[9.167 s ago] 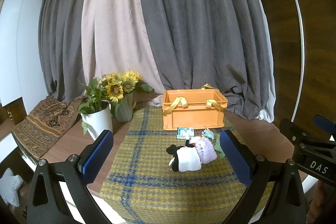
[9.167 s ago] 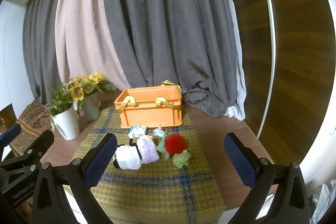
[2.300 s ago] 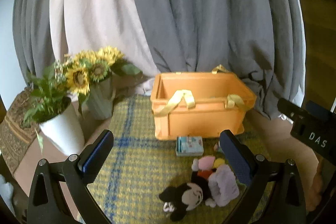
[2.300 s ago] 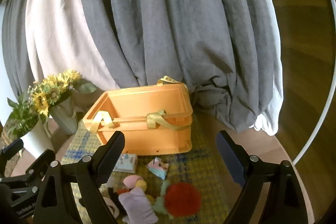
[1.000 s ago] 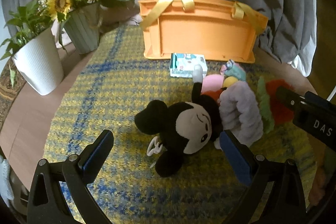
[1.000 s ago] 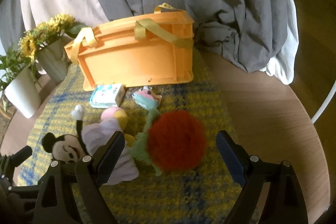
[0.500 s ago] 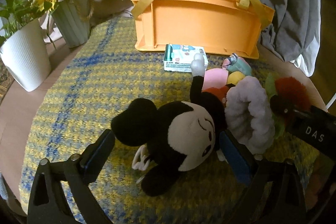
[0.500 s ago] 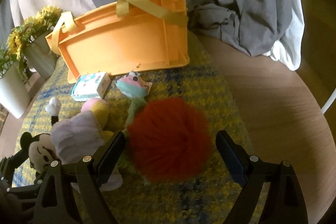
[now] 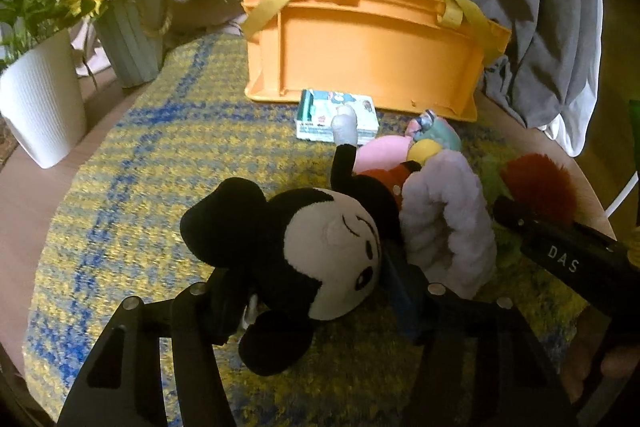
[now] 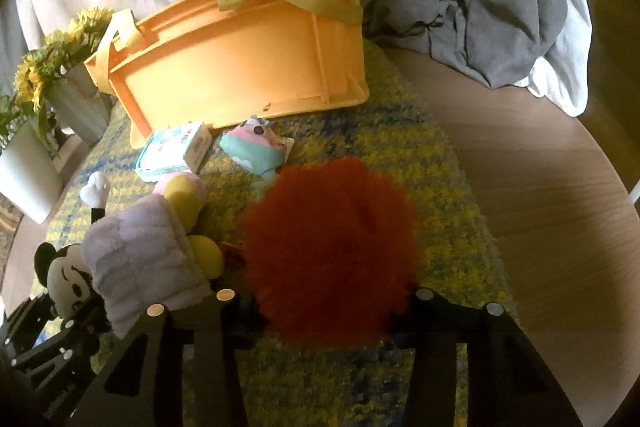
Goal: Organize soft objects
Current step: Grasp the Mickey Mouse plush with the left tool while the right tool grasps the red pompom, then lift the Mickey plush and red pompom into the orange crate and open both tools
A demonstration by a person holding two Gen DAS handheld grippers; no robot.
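Mouse plush [image 9: 320, 251] sits between my left jaws, red pompom [image 10: 332, 247] between my right; both closing. I'd squeeze gently, grab mid-body, then lift toward the orange basket [image 9: 368, 47].

Dim warm light, fisheye-bent edges, dark vignette corners, slight blur

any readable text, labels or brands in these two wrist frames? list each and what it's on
"DAS": white letters on the black body of the right gripper, seen in the left wrist view.
Small printed pack in front of the orange crate: printing there, too small and blurred to read.
Nothing else legible.
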